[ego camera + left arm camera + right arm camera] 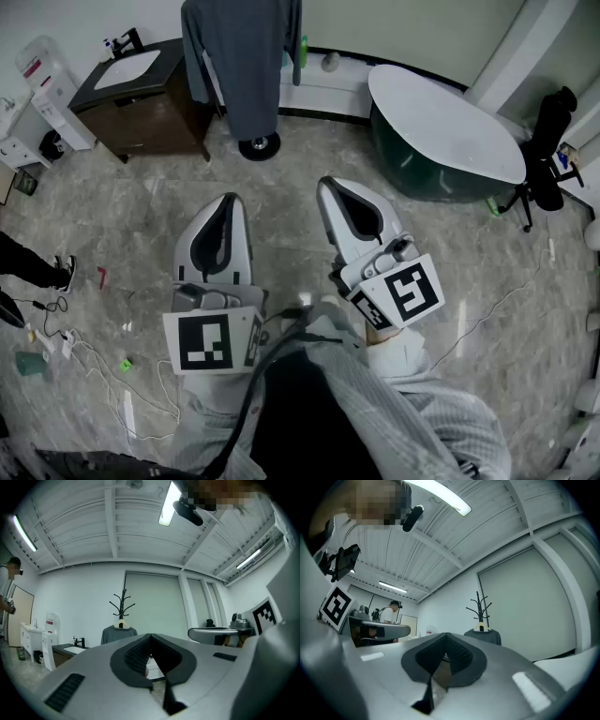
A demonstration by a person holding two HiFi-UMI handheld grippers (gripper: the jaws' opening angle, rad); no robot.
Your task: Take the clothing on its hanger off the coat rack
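A grey long-sleeved top (246,56) hangs on a pale hanger (122,625) from a black coat rack (123,605) across the room. The rack's round base (259,145) stands on the marble floor. In the right gripper view the same top (483,636) hangs below the rack (480,607). My left gripper (222,208) and right gripper (330,187) are both shut and hold nothing. They are raised side by side, well short of the rack, and point toward it.
A dark vanity with a white sink (141,92) stands left of the rack. A white-topped oval table (441,127) and a black office chair (544,150) are at the right. Cables (84,352) lie on the floor at the left. A person (388,615) stands far off.
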